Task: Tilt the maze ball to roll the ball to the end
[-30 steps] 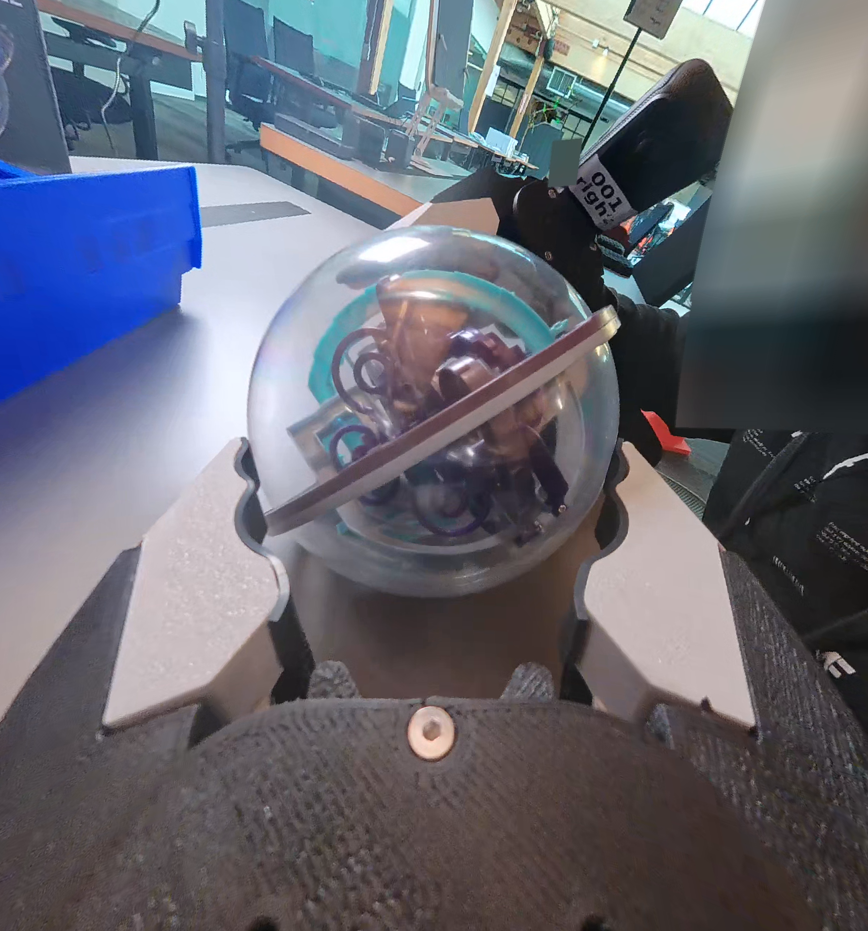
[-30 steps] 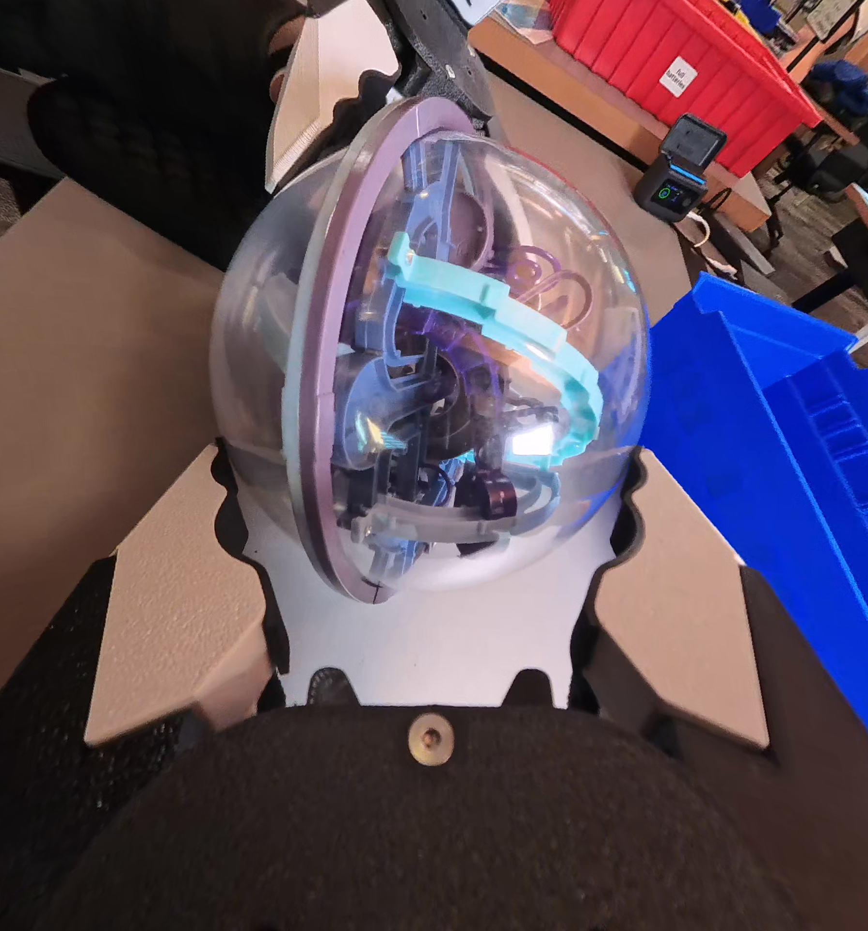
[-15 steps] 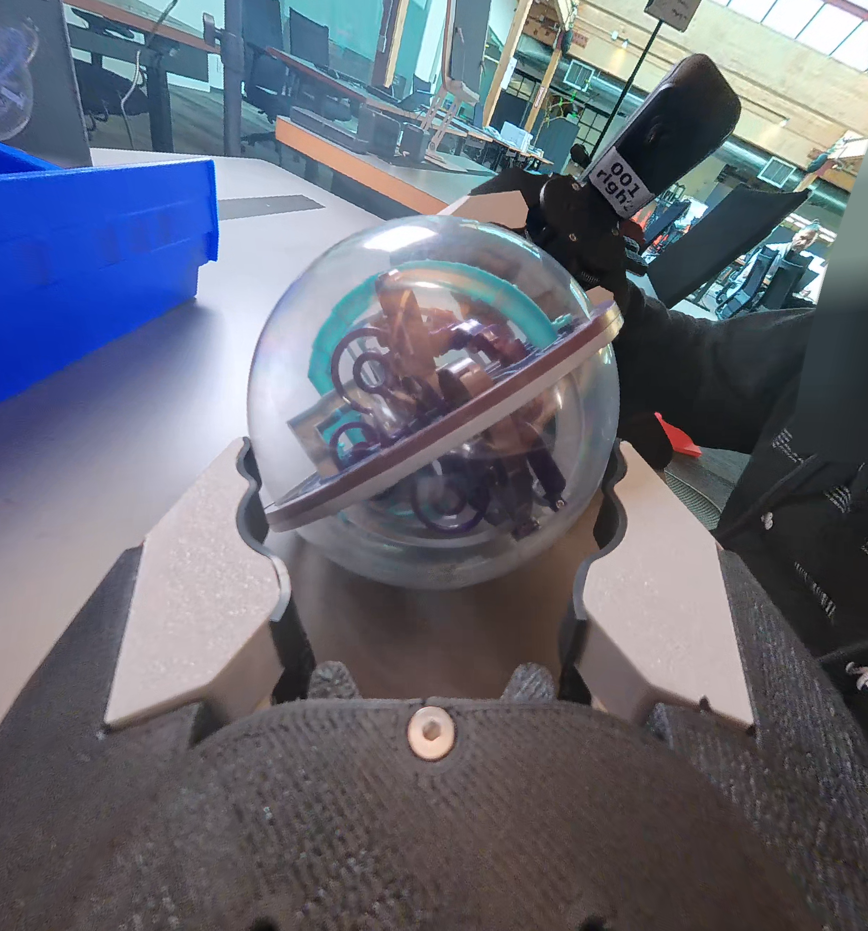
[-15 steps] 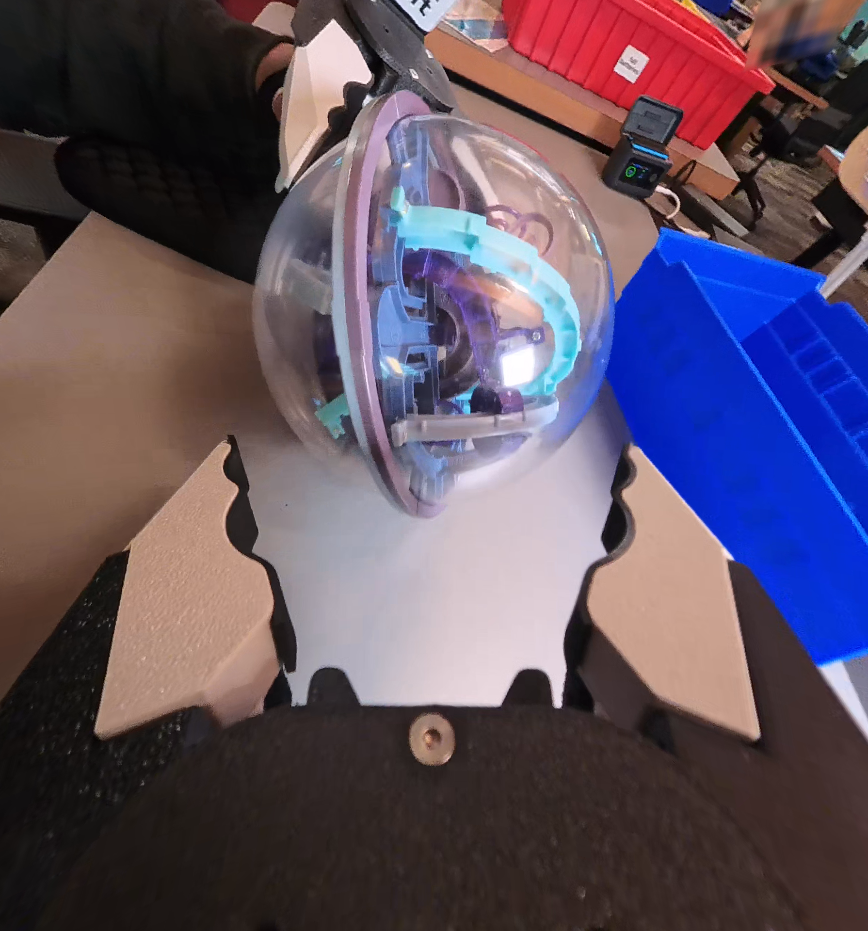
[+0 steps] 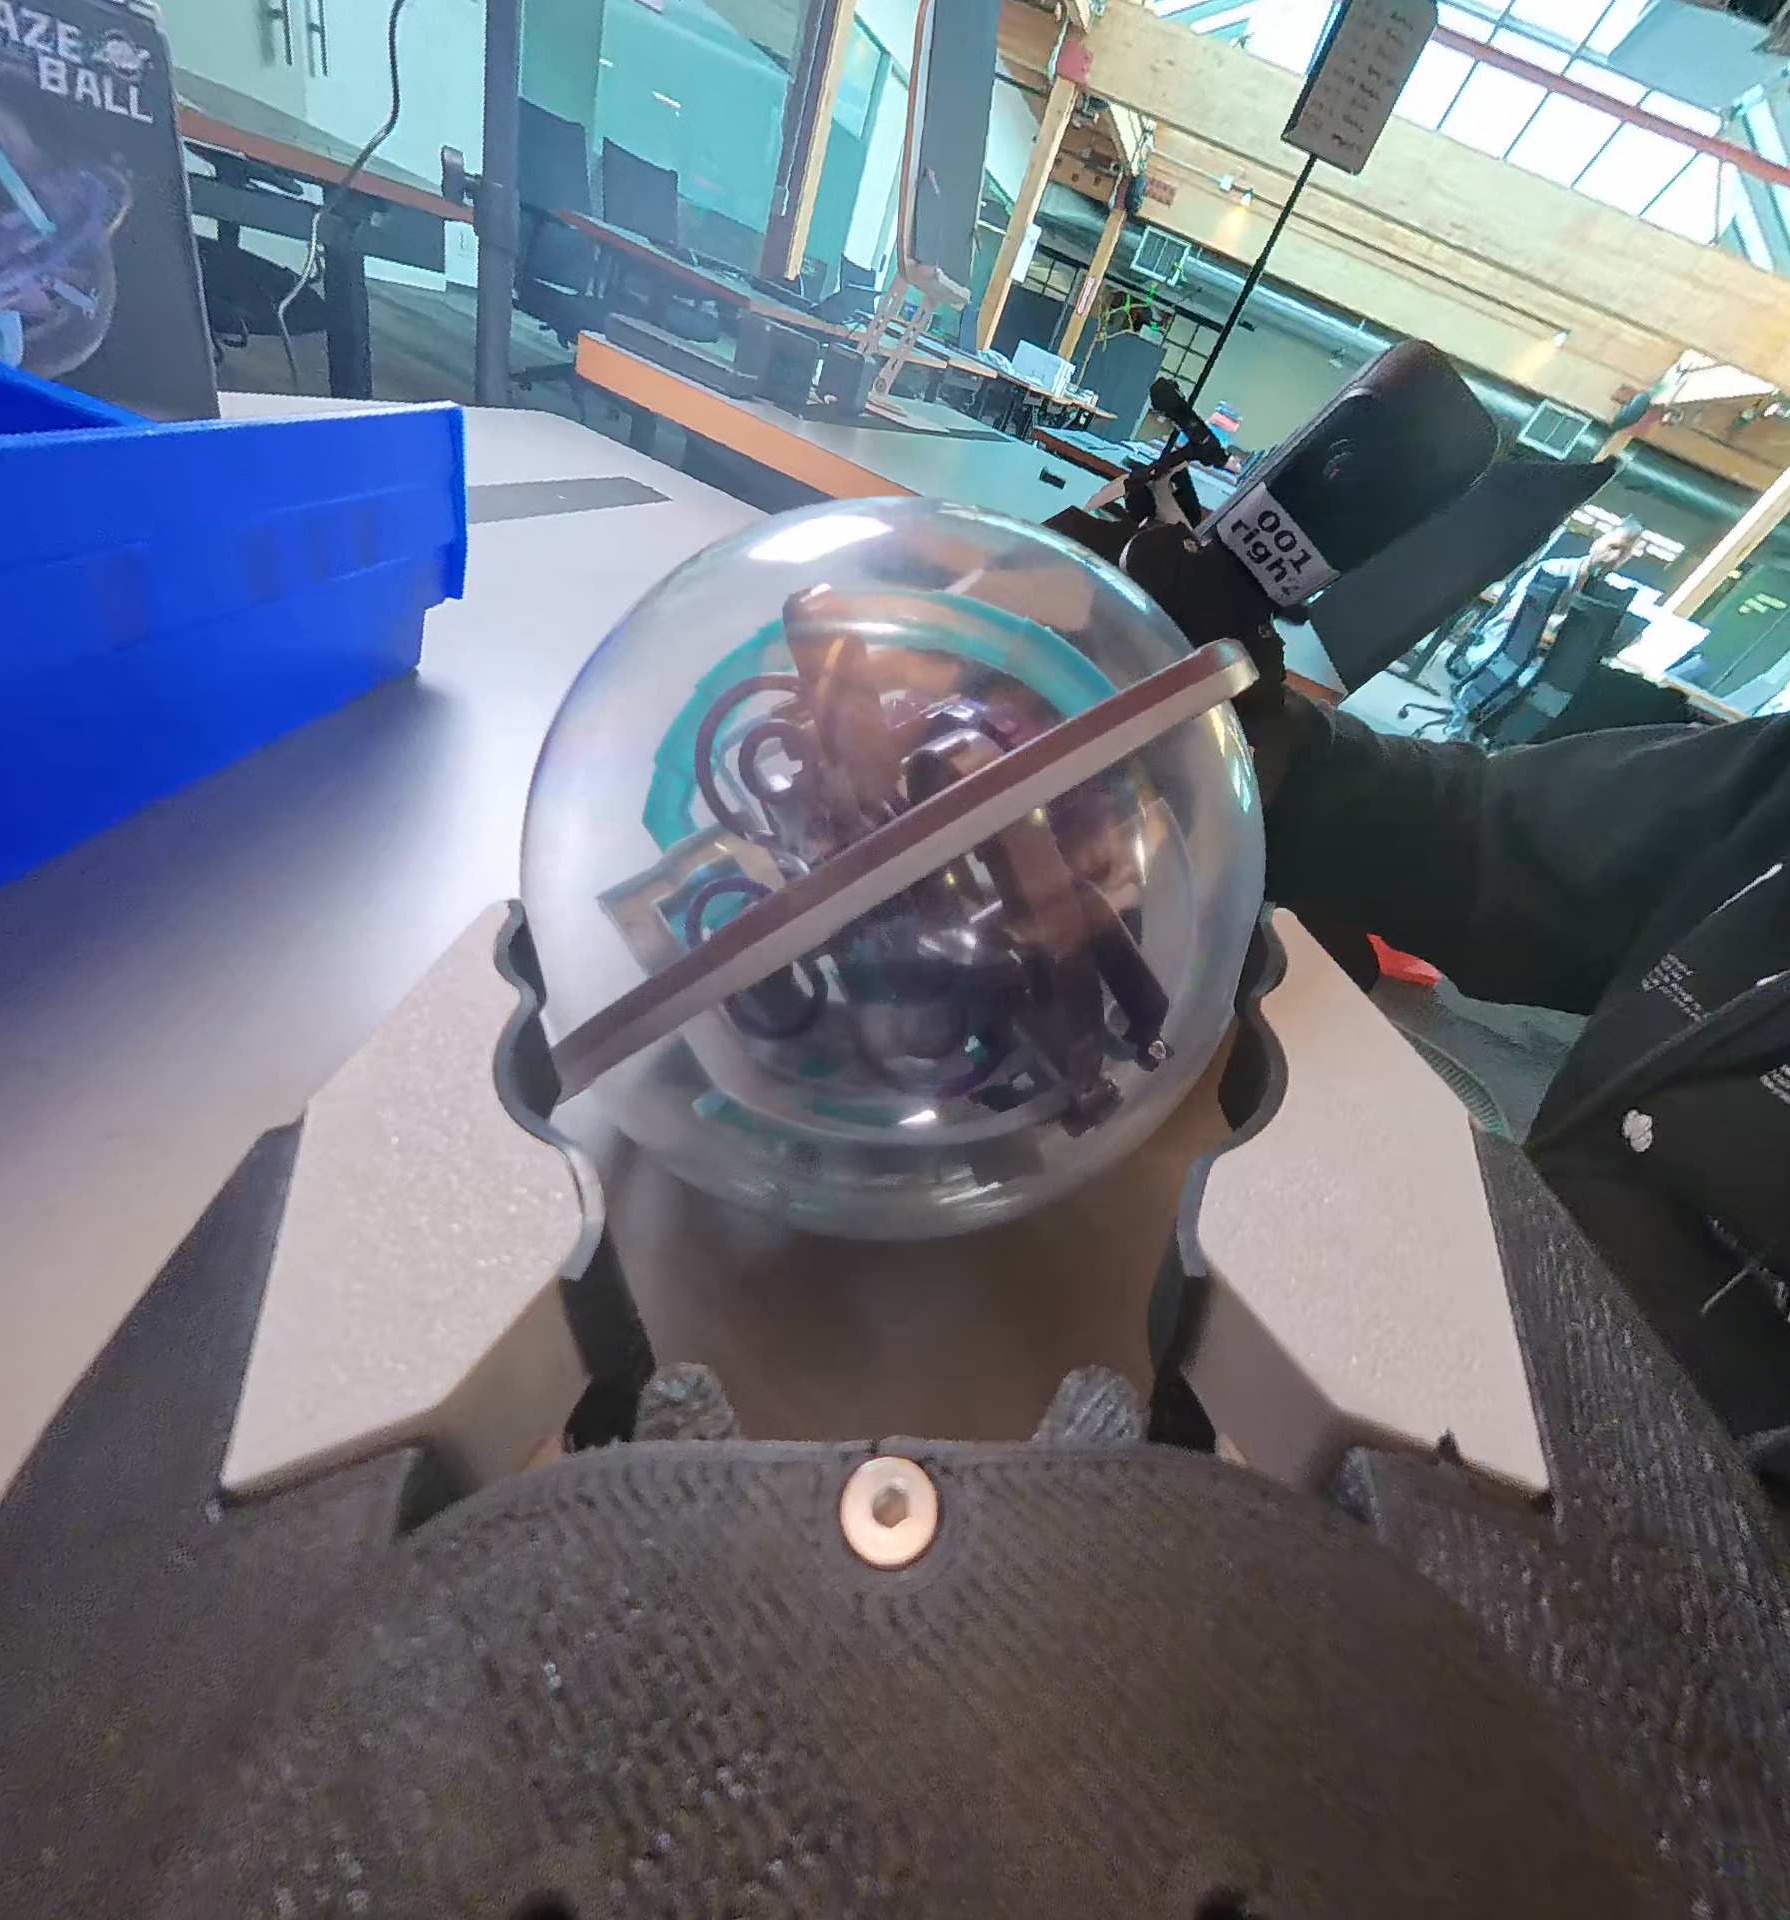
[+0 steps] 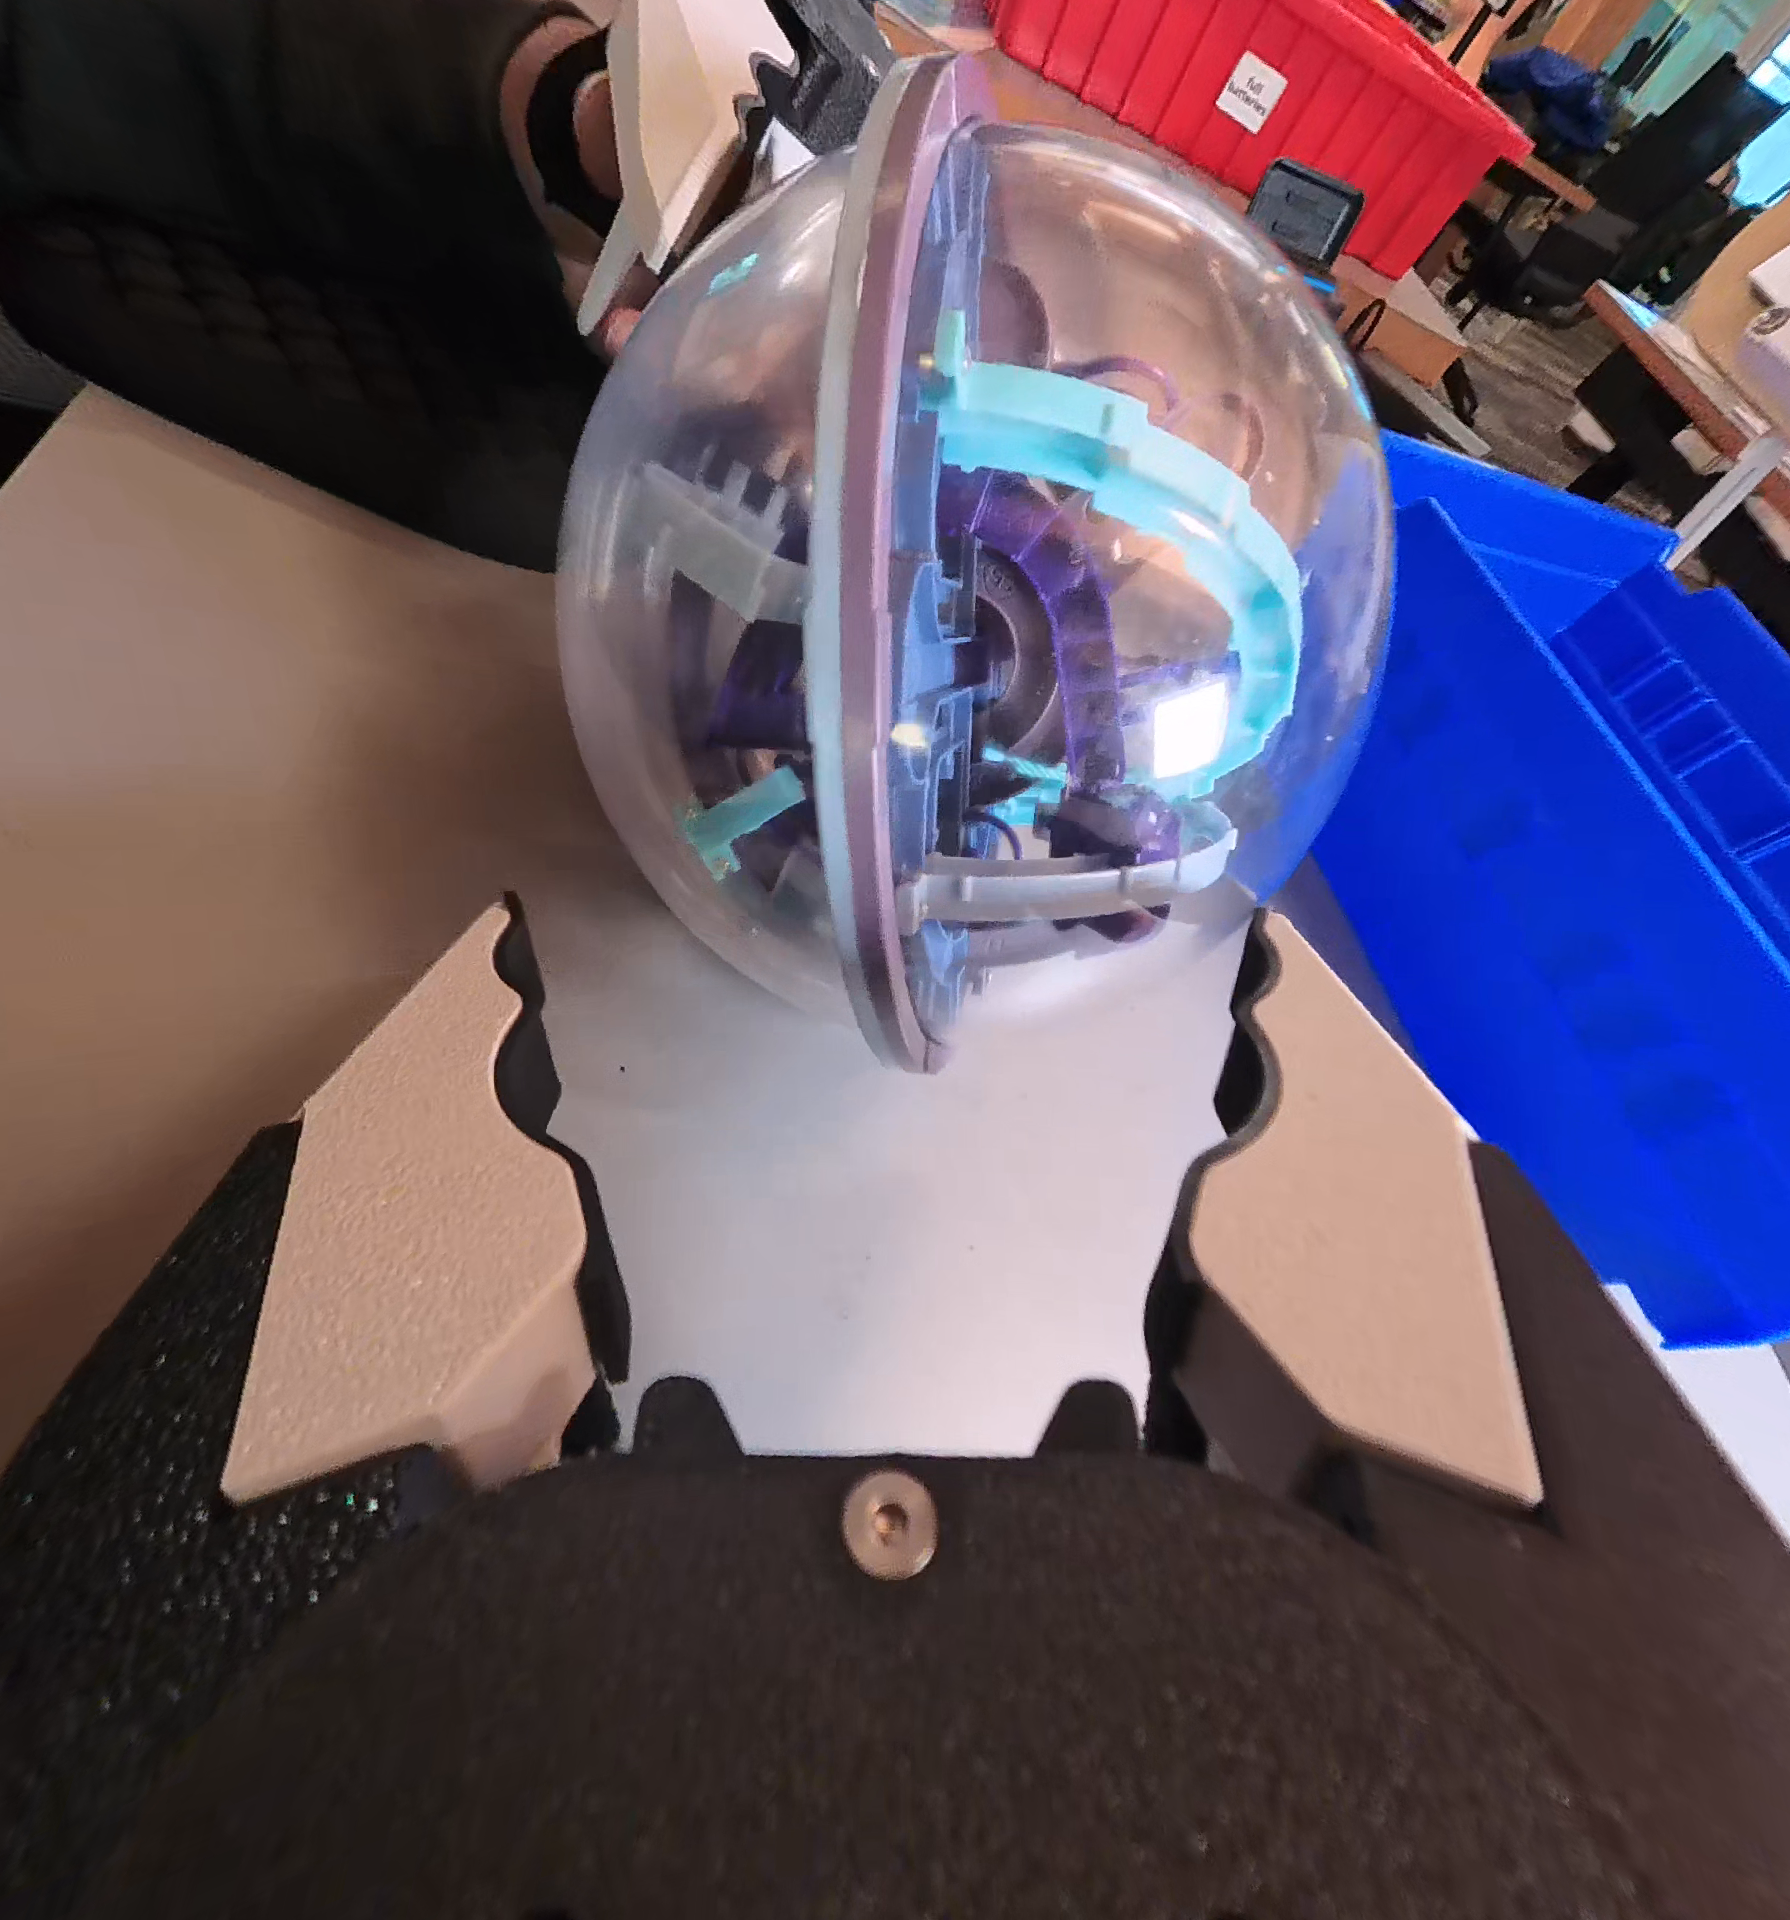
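Leftmost in the left wrist view sits a blue bin on the grey table. Centre frame, the clear maze ball is clamped between the left gripper pads, its ring tilted diagonally. Toward the upper right, the right gripper stands behind the ball. From its own view, the right gripper is spread wide, the ball ahead of its fingertips, untouched.
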A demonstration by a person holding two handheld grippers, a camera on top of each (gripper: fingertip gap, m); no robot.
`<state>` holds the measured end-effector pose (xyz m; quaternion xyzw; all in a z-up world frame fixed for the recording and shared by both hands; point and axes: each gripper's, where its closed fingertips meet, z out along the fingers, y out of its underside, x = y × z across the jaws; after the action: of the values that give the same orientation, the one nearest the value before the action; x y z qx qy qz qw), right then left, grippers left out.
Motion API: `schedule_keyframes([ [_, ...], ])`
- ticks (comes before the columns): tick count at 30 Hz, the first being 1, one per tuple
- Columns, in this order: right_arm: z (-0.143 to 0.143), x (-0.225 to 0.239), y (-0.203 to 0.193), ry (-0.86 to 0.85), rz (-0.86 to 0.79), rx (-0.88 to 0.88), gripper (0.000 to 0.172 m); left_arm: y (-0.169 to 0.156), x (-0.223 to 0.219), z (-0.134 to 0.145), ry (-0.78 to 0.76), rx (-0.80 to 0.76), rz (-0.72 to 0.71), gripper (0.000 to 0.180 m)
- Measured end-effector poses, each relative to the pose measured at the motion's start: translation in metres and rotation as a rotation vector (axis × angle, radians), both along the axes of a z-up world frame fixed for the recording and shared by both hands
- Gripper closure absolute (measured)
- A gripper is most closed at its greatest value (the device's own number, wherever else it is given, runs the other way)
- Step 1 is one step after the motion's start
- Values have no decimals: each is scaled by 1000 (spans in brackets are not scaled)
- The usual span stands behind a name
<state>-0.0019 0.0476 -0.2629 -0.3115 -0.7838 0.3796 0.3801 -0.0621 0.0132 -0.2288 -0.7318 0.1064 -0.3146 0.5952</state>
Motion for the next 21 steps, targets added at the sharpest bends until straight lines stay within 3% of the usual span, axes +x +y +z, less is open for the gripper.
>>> schedule_keyframes([
  [12, -23, -4, 5, -61, -25, -51, 35, -4, 25, -5, 186, 82, -89, 52],
  [21, -25, -7, 4, -47, -37, -46, 35, -3, 24, -4, 186, 98, -94, 52],
])
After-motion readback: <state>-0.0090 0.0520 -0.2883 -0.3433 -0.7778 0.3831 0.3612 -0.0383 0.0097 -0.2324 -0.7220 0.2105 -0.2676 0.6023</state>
